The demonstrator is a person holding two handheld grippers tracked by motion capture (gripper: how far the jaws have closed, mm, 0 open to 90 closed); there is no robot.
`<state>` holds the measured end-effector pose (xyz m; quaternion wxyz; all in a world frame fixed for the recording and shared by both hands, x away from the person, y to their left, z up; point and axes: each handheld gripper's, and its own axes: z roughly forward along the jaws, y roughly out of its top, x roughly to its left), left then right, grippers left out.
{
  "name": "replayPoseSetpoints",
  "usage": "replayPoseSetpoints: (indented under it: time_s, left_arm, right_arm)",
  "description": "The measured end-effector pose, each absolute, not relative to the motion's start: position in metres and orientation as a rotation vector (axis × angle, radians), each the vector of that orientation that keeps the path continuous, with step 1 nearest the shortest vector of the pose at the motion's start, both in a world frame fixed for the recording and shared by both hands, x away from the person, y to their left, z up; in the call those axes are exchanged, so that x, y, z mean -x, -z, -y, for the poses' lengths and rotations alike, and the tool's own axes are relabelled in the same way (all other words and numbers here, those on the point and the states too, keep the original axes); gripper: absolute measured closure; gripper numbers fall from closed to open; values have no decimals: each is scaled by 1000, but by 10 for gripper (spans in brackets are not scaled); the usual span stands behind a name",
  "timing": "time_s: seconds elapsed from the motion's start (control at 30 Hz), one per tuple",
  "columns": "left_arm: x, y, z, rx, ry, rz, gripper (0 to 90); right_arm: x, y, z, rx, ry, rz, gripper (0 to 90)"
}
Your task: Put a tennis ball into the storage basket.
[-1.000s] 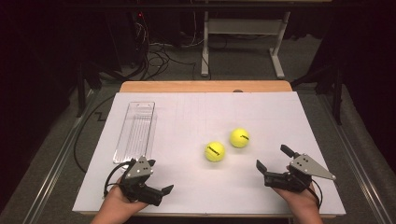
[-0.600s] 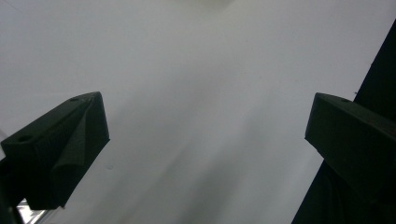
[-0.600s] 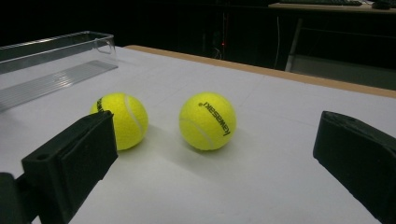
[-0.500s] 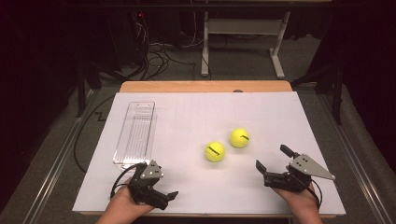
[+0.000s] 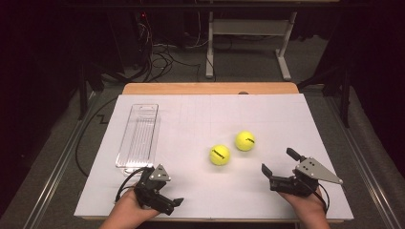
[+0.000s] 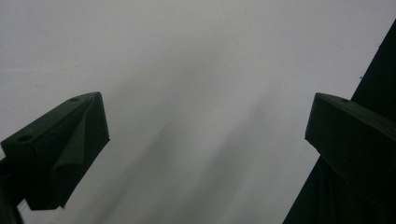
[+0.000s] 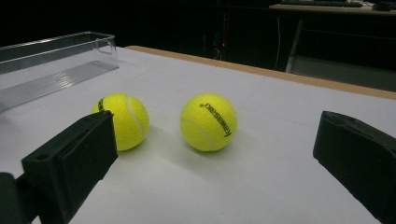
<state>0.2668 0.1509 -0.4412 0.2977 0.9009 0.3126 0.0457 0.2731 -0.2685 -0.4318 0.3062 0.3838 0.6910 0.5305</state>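
My right gripper (image 5: 276, 164) has its jaws spread wide and holds nothing; in the right gripper view the two tennis balls sit just ahead of the fingertips (image 7: 74, 154), both resting on the white table sheet (image 5: 200, 195). The nearer ball (image 5: 219, 154) lies ahead and toward the left finger, the farther ball (image 5: 244, 140) just beyond it, close beside but apart from it. Past the balls, well off to the left, stands the clear plastic tray (image 5: 139, 136), with nothing in it that I can see.

My left gripper (image 5: 169, 205) is also wide and empty. Over the last second it has swung round and tipped down, so its own view shows bare sheet between the fingers (image 6: 60, 144), while my right hand has held its place. I judge that the right side is lined up for the first pick, and the left is out of the way.
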Motion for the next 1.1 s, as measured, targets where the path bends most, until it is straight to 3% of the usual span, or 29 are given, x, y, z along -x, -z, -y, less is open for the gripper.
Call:
replayPoseSetpoints:
  time_s: [0.57, 1.1]
  left_arm:
    - [-280, 427, -137, -2459, 18, -933, 11]
    - [-295, 420, -118, -2569, 86, -920, 8]
  right_arm:
    - [-273, 431, 269, -998, -1410, -1834, 1]
    - [-272, 430, 268, -992, -1415, -1836, 2]
